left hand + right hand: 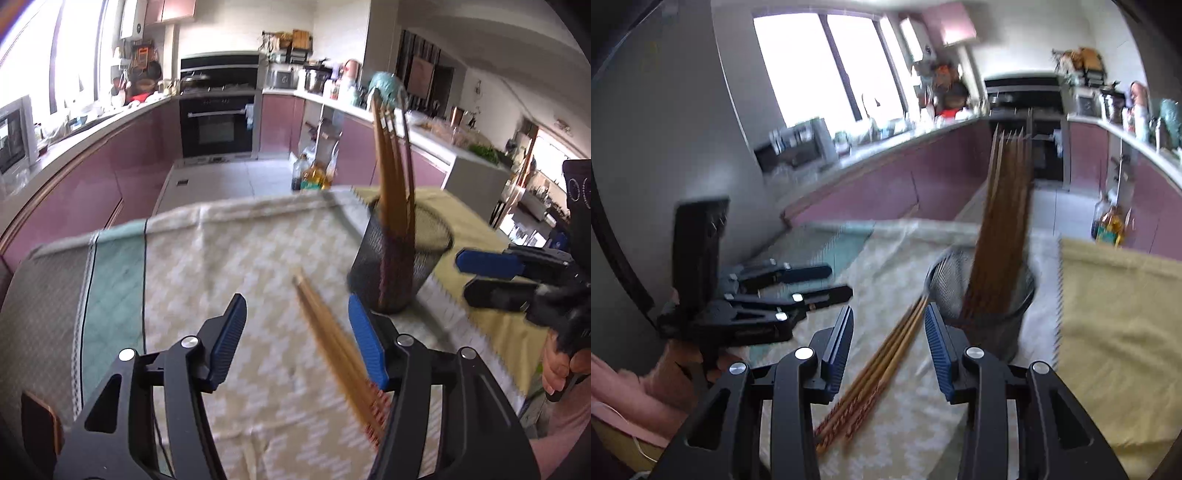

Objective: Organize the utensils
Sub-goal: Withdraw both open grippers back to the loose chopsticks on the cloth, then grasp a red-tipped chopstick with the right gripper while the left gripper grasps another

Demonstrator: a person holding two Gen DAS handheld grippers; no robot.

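Note:
A bundle of wooden chopsticks [332, 350] lies flat on the patterned cloth, its tips pointing toward a black mesh holder [399, 266]. Several more chopsticks [391, 173] stand upright in that holder. My left gripper [297, 314] is open above the lying bundle, which shows between its blue pads and nearer the right one, without touching them. My right gripper [461, 276] comes in from the right beside the holder. In the right wrist view, my right gripper [889, 314] is open over the same bundle [879, 380]. The holder [982, 295] is just ahead and my left gripper [839, 281] is at the left.
A beige patterned cloth [229, 266] with a green stripe covers the table, and a yellow cloth [1115, 314] lies to the right. Bottles [314, 177] stand on the floor past the far edge. Purple kitchen cabinets and an oven [218, 125] are behind. A hand [557, 365] grips the right tool.

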